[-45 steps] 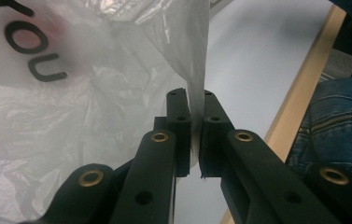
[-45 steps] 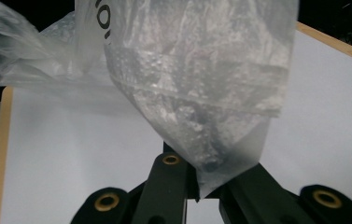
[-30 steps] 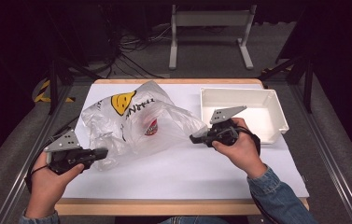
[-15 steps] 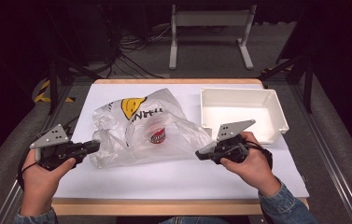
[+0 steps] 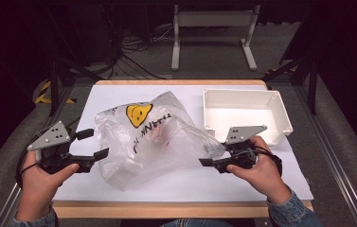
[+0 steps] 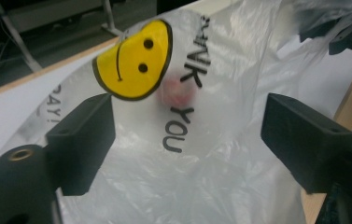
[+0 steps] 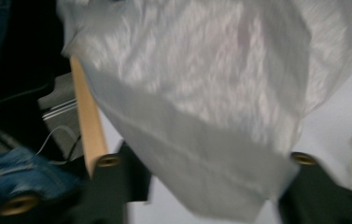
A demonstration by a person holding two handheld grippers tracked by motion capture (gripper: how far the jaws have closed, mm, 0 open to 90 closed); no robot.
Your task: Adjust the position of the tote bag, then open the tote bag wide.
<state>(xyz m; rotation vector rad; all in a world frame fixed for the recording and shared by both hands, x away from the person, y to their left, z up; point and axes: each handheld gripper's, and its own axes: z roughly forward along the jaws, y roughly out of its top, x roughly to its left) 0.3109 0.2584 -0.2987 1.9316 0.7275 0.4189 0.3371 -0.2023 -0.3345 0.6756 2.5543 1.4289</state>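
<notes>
Where crinkled clear plastic bag [image 5: 152,137] billows, smiley print.

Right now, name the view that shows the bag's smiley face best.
The left gripper view: the smiley face is large and sharp there. The high view shows it small; the right gripper view shows blurred plastic of the bag.

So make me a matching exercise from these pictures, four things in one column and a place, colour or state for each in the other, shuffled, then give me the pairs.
Things:
1. plastic bag
2. white bin
3. left gripper
4. smiley face

Descriptions:
A. yellow, printed on the bag
B. fingers open, just left of the bag
C. translucent, crumpled in the middle of the table, something reddish inside
D. on the right side of the table, behind the right gripper

Pairs: 1-C, 2-D, 3-B, 4-A
</notes>
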